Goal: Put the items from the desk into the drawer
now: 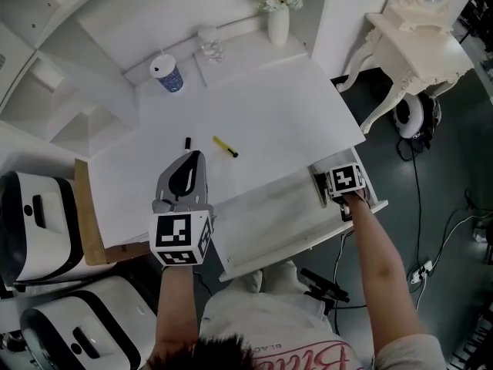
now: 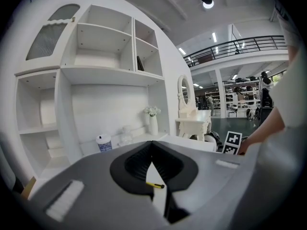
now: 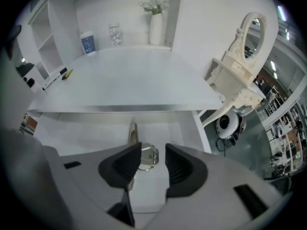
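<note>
My left gripper (image 2: 152, 145), jaws closed and empty, is nearer the pen (image 1: 225, 147), which lies on the tabletop (image 1: 269, 114) just ahead, long axis across my line. My right gripper (image 3: 152, 153) hangs over the drawer (image 1: 285, 216), jaws apart above a watch (image 3: 147, 158).

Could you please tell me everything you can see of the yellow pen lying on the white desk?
The slim yellow pen has a plastic-looking barrel and a dark tip at one end. It lies flat and diagonal on the white desk top, unheld, with only the desk touching it. A small black object lies apart, to its left in the head view. The pen is not yet in the open drawer.
</note>
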Action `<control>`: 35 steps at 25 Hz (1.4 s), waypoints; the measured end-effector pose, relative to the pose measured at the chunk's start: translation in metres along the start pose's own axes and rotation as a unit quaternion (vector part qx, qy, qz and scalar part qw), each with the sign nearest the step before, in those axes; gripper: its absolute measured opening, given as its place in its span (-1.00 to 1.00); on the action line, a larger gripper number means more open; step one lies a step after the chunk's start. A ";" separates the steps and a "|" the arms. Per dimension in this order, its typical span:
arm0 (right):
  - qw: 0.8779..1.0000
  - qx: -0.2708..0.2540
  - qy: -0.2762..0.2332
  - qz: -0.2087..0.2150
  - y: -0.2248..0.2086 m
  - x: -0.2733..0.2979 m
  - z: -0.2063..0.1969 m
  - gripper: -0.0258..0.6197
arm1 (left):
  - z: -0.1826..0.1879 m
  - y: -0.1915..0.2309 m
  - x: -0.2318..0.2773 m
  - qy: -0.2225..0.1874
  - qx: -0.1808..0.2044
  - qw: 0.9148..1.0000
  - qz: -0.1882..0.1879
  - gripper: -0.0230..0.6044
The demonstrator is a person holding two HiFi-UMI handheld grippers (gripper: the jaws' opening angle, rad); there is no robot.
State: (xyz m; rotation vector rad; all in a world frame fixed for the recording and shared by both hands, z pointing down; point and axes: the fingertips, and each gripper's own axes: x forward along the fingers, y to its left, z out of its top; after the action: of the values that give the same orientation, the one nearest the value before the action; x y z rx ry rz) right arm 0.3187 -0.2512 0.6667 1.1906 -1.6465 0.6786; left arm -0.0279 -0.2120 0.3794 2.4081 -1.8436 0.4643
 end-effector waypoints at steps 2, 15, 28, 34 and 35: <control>1.000 0.008 -0.023 -0.004 -0.002 -0.017 0.008 -0.45 | 0.006 -0.001 -0.003 -0.009 0.001 1.000 -0.001 -0.90; 0.958 -0.037 -0.282 -0.021 0.030 -0.202 0.103 -0.89 | 0.059 0.000 -0.030 -0.086 0.005 0.996 -0.004 -0.90; 0.843 -0.096 -0.528 -0.047 0.105 -0.411 0.162 -0.90 | 0.123 0.020 -0.077 -0.176 0.020 0.984 0.011 -0.90; 0.794 -0.059 -0.604 -0.017 0.133 -0.452 0.174 -0.90 | 0.135 0.046 -0.100 -0.197 0.023 0.979 0.039 -0.90; 0.792 -0.062 -0.607 -0.008 0.140 -0.452 0.178 -0.90 | 0.134 0.051 -0.105 -0.197 0.023 0.979 0.046 -0.90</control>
State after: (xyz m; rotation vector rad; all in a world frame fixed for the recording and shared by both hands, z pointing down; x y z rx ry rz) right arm 0.1518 -0.1724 0.1964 1.6655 -2.6312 -0.3795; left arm -0.0755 -0.1606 0.2161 2.6040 -2.1196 0.0305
